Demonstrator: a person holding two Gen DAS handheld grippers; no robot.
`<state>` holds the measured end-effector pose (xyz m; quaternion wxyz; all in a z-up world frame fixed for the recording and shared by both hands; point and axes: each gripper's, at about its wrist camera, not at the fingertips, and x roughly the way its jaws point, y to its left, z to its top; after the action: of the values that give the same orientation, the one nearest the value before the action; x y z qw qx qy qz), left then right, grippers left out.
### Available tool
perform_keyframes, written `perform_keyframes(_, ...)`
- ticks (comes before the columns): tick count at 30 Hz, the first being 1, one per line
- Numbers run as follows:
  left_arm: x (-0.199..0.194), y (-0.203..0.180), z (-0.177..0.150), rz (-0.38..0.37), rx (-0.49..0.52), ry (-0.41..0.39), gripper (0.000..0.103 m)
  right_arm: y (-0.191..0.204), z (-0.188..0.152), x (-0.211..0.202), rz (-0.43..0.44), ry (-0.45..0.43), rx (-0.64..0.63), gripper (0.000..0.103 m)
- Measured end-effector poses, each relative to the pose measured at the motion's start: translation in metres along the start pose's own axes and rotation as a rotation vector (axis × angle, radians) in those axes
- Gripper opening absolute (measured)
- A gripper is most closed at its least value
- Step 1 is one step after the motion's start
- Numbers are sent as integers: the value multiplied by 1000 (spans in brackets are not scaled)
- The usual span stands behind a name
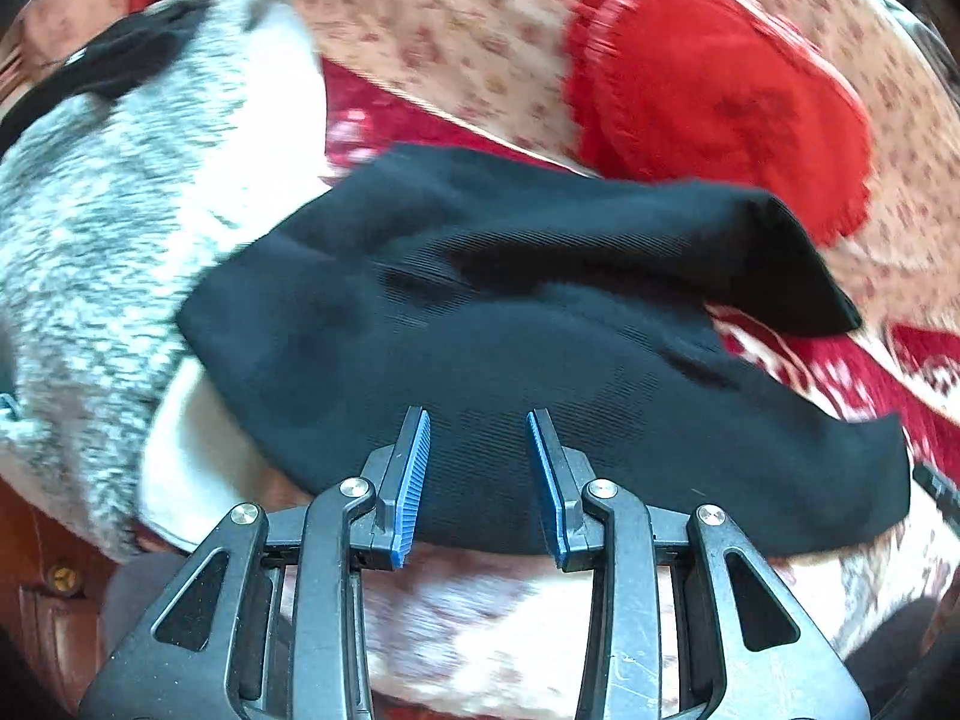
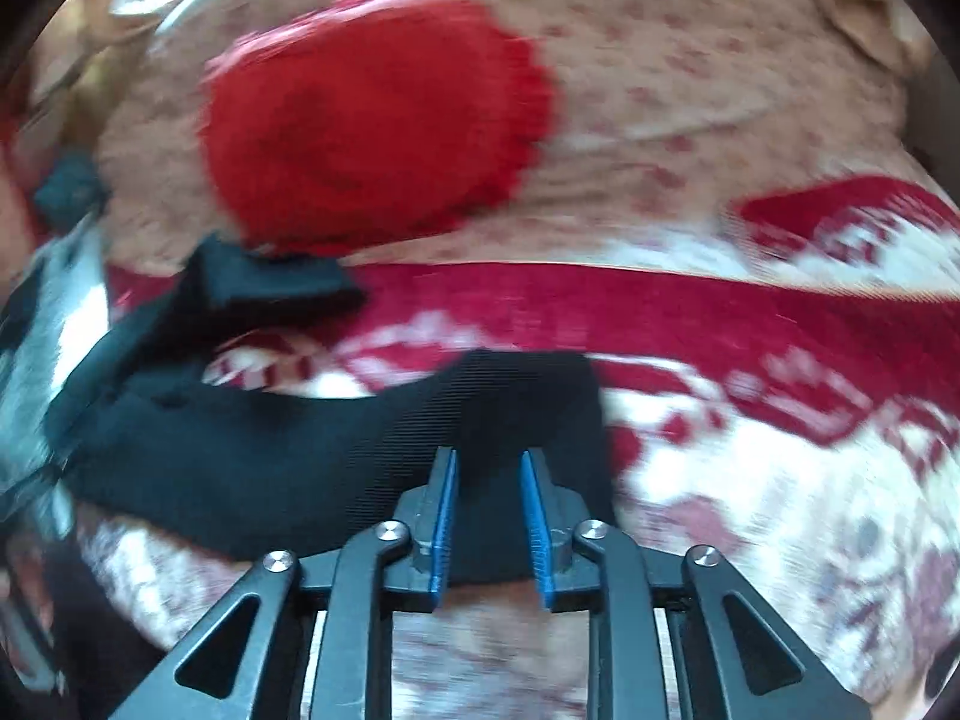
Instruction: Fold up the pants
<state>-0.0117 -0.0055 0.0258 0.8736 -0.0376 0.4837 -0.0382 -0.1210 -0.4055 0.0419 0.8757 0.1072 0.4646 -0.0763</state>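
The black pants [image 1: 510, 324] lie bunched and partly folded on a red and white patterned blanket [image 1: 840, 372]. My left gripper [image 1: 478, 420] is open, its blue pads over the near edge of the pants with nothing between them. In the right wrist view the pants [image 2: 336, 444] stretch from the left to the middle. My right gripper [image 2: 489, 456] is open over the right end of the pants, holding nothing. Both views are motion-blurred.
A round red cushion [image 1: 720, 96] lies on the beige flowered cover [image 1: 468, 30] behind the pants; it also shows in the right wrist view [image 2: 372, 120]. A grey and white furry garment [image 1: 108, 228] lies left of the pants. Brown wooden furniture [image 1: 42, 594] is at the lower left.
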Motion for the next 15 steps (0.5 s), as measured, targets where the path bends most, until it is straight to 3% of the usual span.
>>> perform_keyframes(4,12,35,5,51,-77,14,32,44,0,24,72,40,-88,22)
perform_keyframes(9,36,49,9,37,-106,81,32,79,-16,66,103,140,-172,25)
perform_keyframes(11,36,46,11,39,-102,85,32,90,-13,66,79,125,-219,26)
perform_keyframes(15,26,38,28,20,-84,35,32,101,11,50,125,85,-235,28)
